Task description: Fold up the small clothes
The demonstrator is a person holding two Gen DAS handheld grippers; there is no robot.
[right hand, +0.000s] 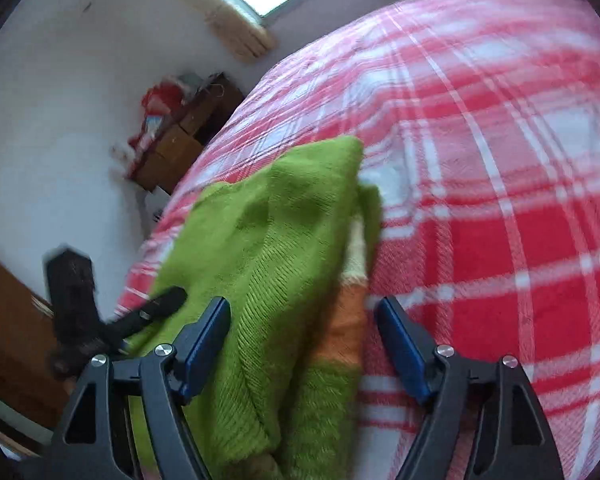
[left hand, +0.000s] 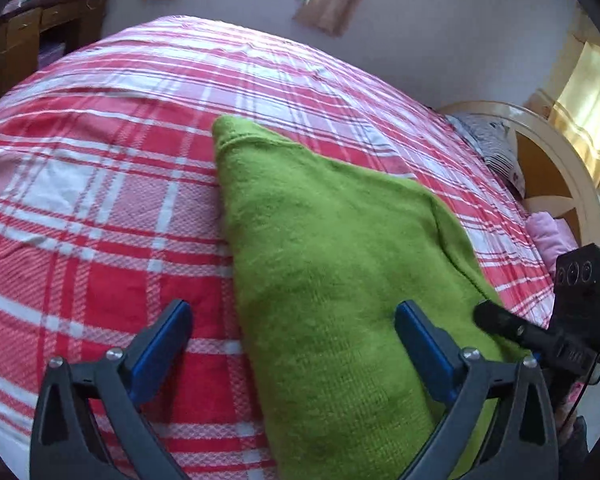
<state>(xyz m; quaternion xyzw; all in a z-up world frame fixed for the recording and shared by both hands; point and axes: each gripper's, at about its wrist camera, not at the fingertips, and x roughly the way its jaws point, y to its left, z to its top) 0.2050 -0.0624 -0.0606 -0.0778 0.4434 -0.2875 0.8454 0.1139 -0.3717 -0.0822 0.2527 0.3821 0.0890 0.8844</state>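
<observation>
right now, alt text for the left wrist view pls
A green knit garment lies folded on a red and white plaid bedspread, with the open left gripper over its near edge. The right gripper shows at the right edge.

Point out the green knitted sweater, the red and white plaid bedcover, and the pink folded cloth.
green knitted sweater (left hand: 324,248): left wrist view, middle of its top layer.
red and white plaid bedcover (left hand: 100,208): left wrist view, bare stretch.
pink folded cloth (left hand: 548,236): left wrist view, its top.
</observation>
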